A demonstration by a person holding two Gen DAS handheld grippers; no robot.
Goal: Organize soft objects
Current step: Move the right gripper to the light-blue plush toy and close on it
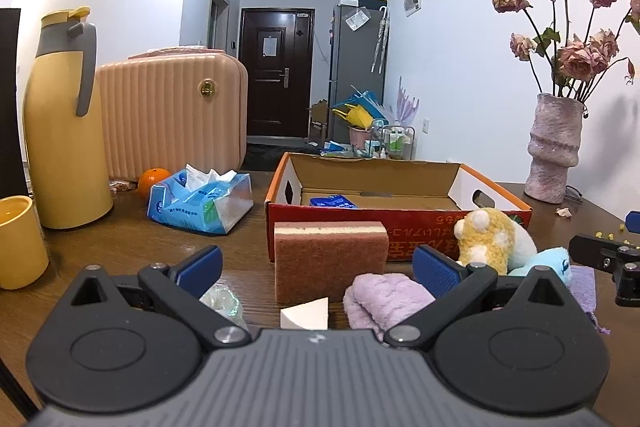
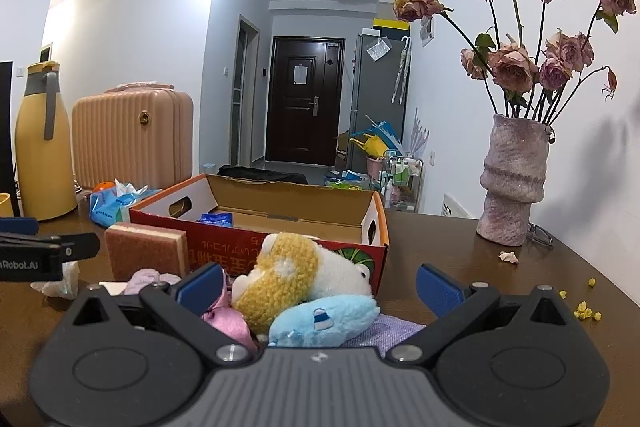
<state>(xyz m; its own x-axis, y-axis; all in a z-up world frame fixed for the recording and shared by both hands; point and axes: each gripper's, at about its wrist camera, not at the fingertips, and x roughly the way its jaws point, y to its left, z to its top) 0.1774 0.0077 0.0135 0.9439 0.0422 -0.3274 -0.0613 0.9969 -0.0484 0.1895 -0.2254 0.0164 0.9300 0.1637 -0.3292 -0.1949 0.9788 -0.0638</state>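
Both grippers hover low over the wooden table (image 1: pixel 240 227), jaws spread wide and empty.

The left gripper (image 1: pixel 318 269) faces a lilac cloth (image 1: pixel 384 297), white wedge (image 1: pixel 306 313) and brown sponge (image 1: pixel 330 263). The right gripper (image 2: pixel 320 287) sits over a yellow-and-white plush (image 2: pixel 288 271), blue plush (image 2: pixel 320 319) and pink plush (image 2: pixel 228 321), the last seen only in its view. Behind stands the open cardboard box (image 2: pixel 280 205), then a vase of dried roses (image 2: pixel 514 187), with a hallway door (image 2: pixel 306 99) beyond.

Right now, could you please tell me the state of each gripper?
Left gripper: open, holding nothing, facing the sponge.
Right gripper: open, holding nothing, above the plush toys.
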